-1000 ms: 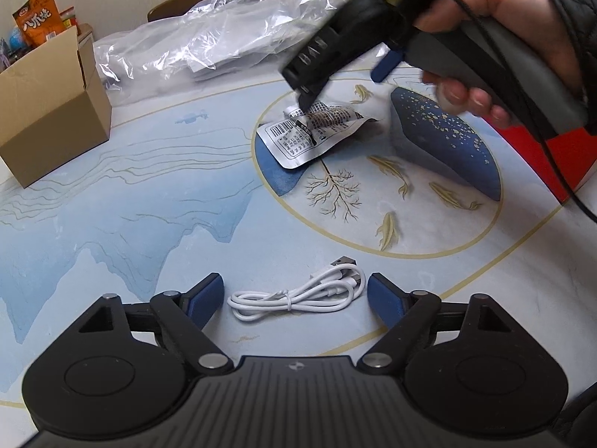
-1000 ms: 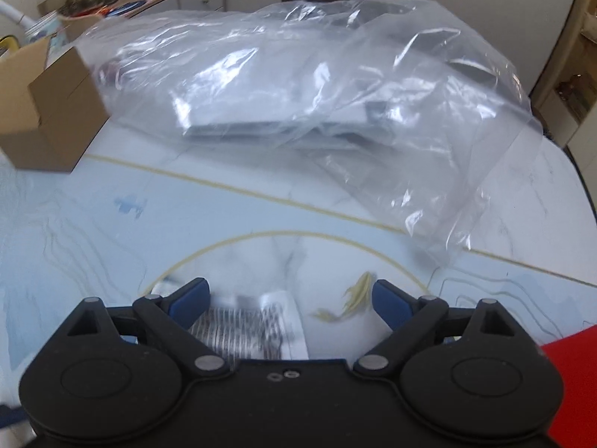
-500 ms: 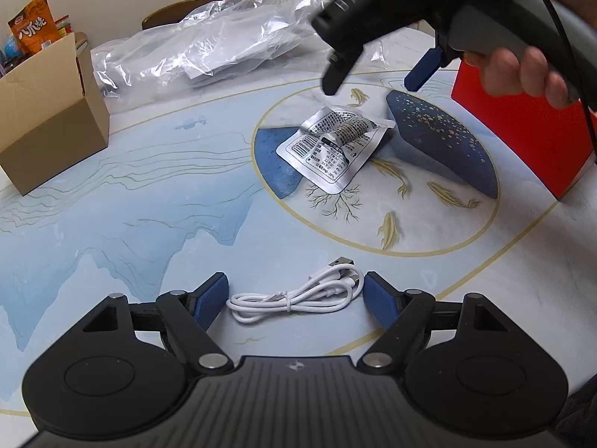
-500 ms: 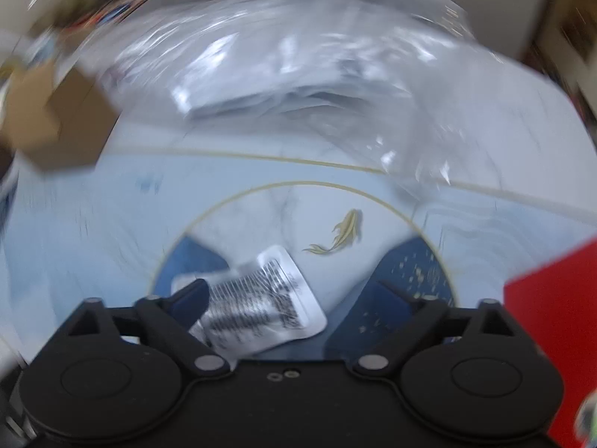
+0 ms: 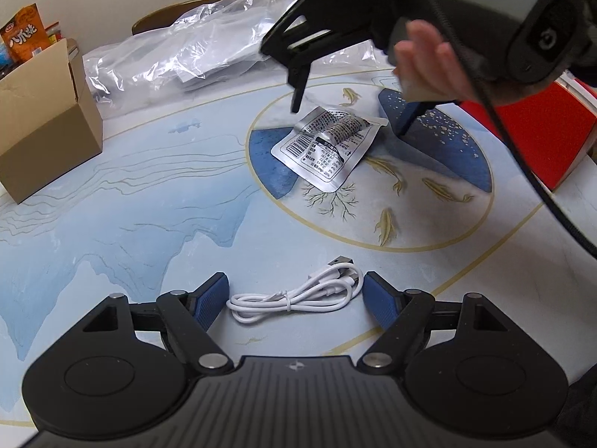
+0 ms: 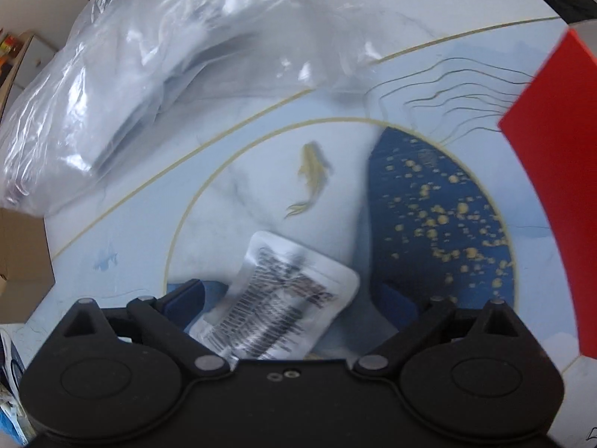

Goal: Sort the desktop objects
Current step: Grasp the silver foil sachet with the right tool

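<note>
Silver packet [image 5: 328, 149] flat on table [image 5: 149, 201], long axis diagonal. Right gripper [image 5: 347, 115] spread above it. Left gripper [image 5: 296, 298] spread around white cable [image 5: 298, 295], not touching.

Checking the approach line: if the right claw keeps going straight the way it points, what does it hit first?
Most likely the silver foil packet, lying flat between the open right claw tips. Height above it is unclear.
</note>
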{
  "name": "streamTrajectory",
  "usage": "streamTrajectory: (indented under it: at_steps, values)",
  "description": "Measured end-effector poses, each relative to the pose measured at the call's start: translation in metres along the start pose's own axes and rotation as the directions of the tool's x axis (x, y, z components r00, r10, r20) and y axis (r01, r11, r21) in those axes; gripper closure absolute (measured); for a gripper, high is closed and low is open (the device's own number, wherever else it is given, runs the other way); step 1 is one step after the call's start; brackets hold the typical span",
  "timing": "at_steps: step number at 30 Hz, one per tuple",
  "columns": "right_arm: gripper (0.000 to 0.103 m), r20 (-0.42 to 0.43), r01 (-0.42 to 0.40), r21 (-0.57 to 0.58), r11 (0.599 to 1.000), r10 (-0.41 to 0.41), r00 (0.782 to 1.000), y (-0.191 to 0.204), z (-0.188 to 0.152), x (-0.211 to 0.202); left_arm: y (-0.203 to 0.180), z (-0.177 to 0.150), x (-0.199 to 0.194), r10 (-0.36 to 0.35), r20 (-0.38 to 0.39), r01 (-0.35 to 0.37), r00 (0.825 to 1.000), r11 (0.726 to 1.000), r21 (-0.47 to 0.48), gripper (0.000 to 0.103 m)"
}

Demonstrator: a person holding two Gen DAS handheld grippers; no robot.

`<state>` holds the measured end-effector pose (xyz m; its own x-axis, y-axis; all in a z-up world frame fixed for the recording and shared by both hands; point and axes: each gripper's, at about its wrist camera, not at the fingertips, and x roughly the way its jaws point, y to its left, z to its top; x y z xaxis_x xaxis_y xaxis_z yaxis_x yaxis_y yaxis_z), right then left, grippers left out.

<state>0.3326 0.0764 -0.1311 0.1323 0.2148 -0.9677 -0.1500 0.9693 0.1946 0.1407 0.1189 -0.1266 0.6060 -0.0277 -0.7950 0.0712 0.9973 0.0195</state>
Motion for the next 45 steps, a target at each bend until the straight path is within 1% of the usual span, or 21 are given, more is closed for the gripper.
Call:
streamTrajectory:
  at_steps: [3, 5, 9, 10, 12, 13, 15, 17, 22, 25, 26, 27, 28, 29, 32, 34, 36, 37, 39, 40, 45]
  values:
    - [0.004, 0.016, 0.054, -0.067, 0.996, -0.053, 0.998, 0.009, -0.006, 0.004, 0.0, 0.0, 0.0, -0.003, -0.001, 0.003, 1.0, 1.0, 0.004, 0.024]
    - [0.007, 0.025, 0.068, -0.101, 0.993, -0.066, 0.998, 0.01, -0.01, 0.005, 0.0, 0.0, 0.0, -0.005, 0.0, 0.005, 1.0, 1.0, 0.005, 0.024]
    - [0.021, 0.055, 0.089, -0.173, 0.981, -0.081, 0.995, 0.008, -0.017, 0.002, 0.0, 0.0, -0.001, -0.005, 0.001, 0.005, 1.0, 1.0, 0.003, 0.024]
    - [0.023, 0.056, 0.082, -0.189, 0.979, -0.073, 0.996, 0.007, -0.019, 0.001, 0.0, 0.0, -0.001, -0.006, 0.0, 0.006, 1.0, 1.0, 0.004, 0.024]
    - [0.032, 0.062, 0.075, -0.214, 0.974, -0.063, 0.996, 0.001, -0.022, -0.002, 0.0, 0.0, -0.001, -0.003, -0.002, 0.003, 1.0, 1.0, 0.0, 0.024]
    - [0.034, 0.065, 0.064, -0.219, 0.974, -0.051, 0.997, -0.003, -0.024, -0.003, 0.0, 0.0, -0.002, -0.002, -0.004, 0.002, 1.0, 1.0, -0.004, 0.024]
    - [0.045, 0.072, 0.053, -0.235, 0.971, -0.037, 0.997, -0.011, -0.028, -0.006, 0.001, -0.001, -0.003, 0.003, -0.012, -0.003, 1.0, 1.0, -0.016, 0.024]
    - [0.045, 0.067, 0.026, -0.238, 0.971, -0.01, 0.998, -0.02, -0.03, -0.008, 0.001, -0.001, -0.005, 0.006, -0.02, -0.007, 1.0, 0.999, -0.031, 0.024]
    - [0.045, 0.07, 0.017, -0.267, 0.964, 0.002, 0.998, -0.036, -0.039, -0.008, -0.002, -0.001, -0.005, 0.011, -0.026, -0.012, 1.0, 0.999, -0.048, 0.023]
    - [0.044, 0.053, -0.009, -0.297, 0.955, 0.026, 0.998, -0.035, -0.032, -0.01, -0.004, -0.001, -0.004, 0.021, -0.028, -0.022, 0.999, 0.999, -0.05, 0.023]
    - [0.038, 0.039, -0.022, -0.305, 0.952, 0.036, 0.999, -0.033, -0.031, -0.01, -0.005, -0.001, -0.004, 0.025, -0.028, -0.027, 0.999, 0.998, -0.052, 0.023]
    - [0.024, 0.026, -0.038, -0.305, 0.952, 0.049, 0.998, -0.034, -0.031, -0.01, -0.005, -0.001, -0.003, 0.029, -0.029, -0.031, 0.999, 0.998, -0.054, 0.023]
    - [0.017, 0.029, -0.042, -0.301, 0.953, 0.054, 0.998, -0.035, -0.033, -0.012, -0.006, 0.0, -0.003, 0.032, -0.03, -0.034, 0.999, 0.998, -0.056, 0.023]
    - [0.013, 0.043, -0.038, -0.3, 0.953, 0.054, 0.998, -0.035, -0.03, -0.015, -0.006, 0.0, -0.003, 0.035, -0.031, -0.037, 0.999, 0.998, -0.06, 0.023]
    - [0.014, 0.035, -0.034, -0.309, 0.95, 0.047, 0.998, -0.034, -0.029, -0.011, -0.006, 0.0, -0.003, 0.04, -0.033, -0.042, 0.999, 0.997, -0.064, 0.023]
    - [0.015, 0.02, -0.012, -0.308, 0.951, 0.019, 1.0, -0.033, -0.032, -0.008, -0.007, 0.001, -0.003, 0.041, -0.035, -0.043, 0.999, 0.997, -0.066, 0.023]
    - [0.024, 0.004, -0.003, -0.305, 0.952, 0.004, 1.0, -0.025, -0.037, -0.009, -0.008, 0.001, -0.003, 0.042, -0.036, -0.045, 0.998, 0.997, -0.068, 0.023]
    - [0.025, 0.009, 0.004, -0.312, 0.95, -0.001, 1.0, -0.025, -0.038, -0.008, -0.008, 0.001, -0.003, 0.043, -0.036, -0.046, 0.998, 0.997, -0.07, 0.023]
    - [0.038, 0.031, 0.016, -0.336, 0.942, -0.007, 1.0, -0.025, -0.042, -0.011, -0.008, 0.001, -0.003, 0.045, -0.036, -0.047, 0.998, 0.996, -0.074, 0.023]
    - [0.04, 0.036, 0.018, -0.344, 0.939, -0.006, 0.999, -0.025, -0.042, -0.012, -0.008, 0.001, -0.002, 0.046, -0.036, -0.049, 0.998, 0.996, -0.075, 0.023]
    - [0.044, 0.043, 0.006, -0.339, 0.941, 0.009, 0.999, -0.027, -0.043, -0.017, -0.008, 0.002, -0.003, 0.054, -0.034, -0.057, 0.998, 0.995, -0.084, 0.025]
